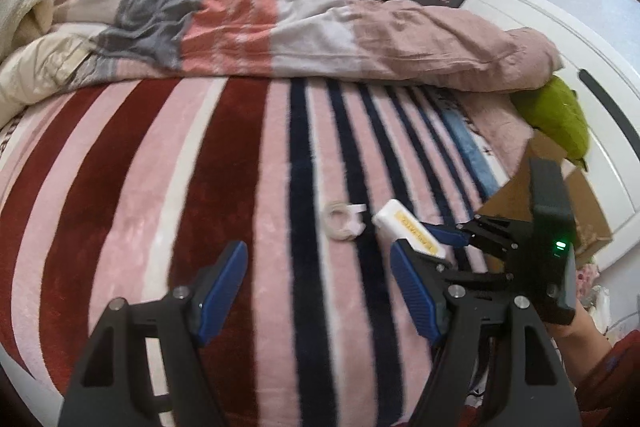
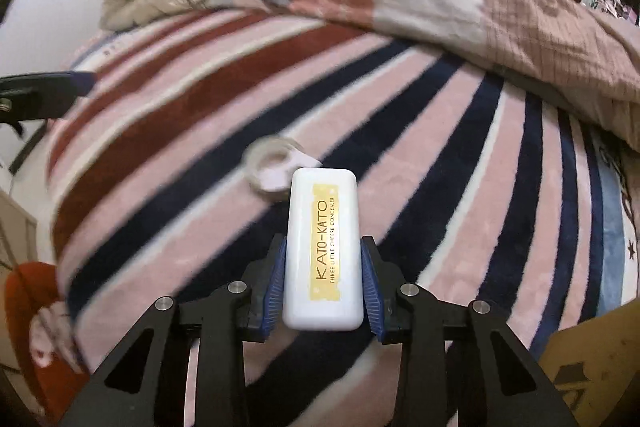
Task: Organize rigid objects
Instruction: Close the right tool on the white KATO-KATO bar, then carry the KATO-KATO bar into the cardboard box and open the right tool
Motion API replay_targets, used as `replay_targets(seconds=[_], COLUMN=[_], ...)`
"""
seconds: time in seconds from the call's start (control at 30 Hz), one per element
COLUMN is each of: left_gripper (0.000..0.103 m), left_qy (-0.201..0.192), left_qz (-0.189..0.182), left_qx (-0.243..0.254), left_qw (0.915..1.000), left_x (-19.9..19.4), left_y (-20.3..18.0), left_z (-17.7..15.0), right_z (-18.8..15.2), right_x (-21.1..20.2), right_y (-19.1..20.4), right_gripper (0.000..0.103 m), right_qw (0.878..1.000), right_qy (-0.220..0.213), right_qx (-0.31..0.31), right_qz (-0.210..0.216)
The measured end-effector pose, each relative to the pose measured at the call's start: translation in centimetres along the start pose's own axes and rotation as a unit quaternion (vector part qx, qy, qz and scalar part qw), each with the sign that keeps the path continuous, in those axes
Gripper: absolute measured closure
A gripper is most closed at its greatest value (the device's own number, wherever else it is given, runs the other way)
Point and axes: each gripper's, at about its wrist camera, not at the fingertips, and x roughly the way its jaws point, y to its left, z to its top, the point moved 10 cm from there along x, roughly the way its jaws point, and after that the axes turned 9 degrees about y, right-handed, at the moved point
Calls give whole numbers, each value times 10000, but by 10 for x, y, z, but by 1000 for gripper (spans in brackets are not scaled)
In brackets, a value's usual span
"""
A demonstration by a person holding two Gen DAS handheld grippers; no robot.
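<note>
A white concealer case with a gold label sits between the blue pads of my right gripper, which is shut on its two long sides. From the left wrist the same case shows with the right gripper around it, low over the striped blanket. Just beyond the case a clear tape roll lies on the blanket, also seen as the tape roll from the left. My left gripper hangs open over the blanket, nothing between its fingers, to the left of the case.
A striped pink, red and navy blanket covers the bed. A bunched quilt lies across the far side. A cardboard box and a green plush sit at the right by the white headboard. Cluttered shelves stand behind.
</note>
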Motion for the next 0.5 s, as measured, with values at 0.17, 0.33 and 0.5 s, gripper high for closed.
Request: replay_targets(seconds=[0.17,0.33,0.5], left_gripper=[32,41,69], left_qy=[-223,-436,-436], left_qz=[-520,-984,-1374], left_qx=[230,651,1137], left_qw=[9981,9921,9830], left_x=[-21,-40,-41], left_y=[-44,-101,-159], left_z=[11,29,46], right_z=[12,13,2], right_x=[-71,-130,-170], right_y=[34,45,21], right_gripper=[72,72,72], right_qw=[9960,9895,9858], right_qy=[-695,-1214,-1581], right_qx=[-379,-536,-372], right_qz=[420,568,429])
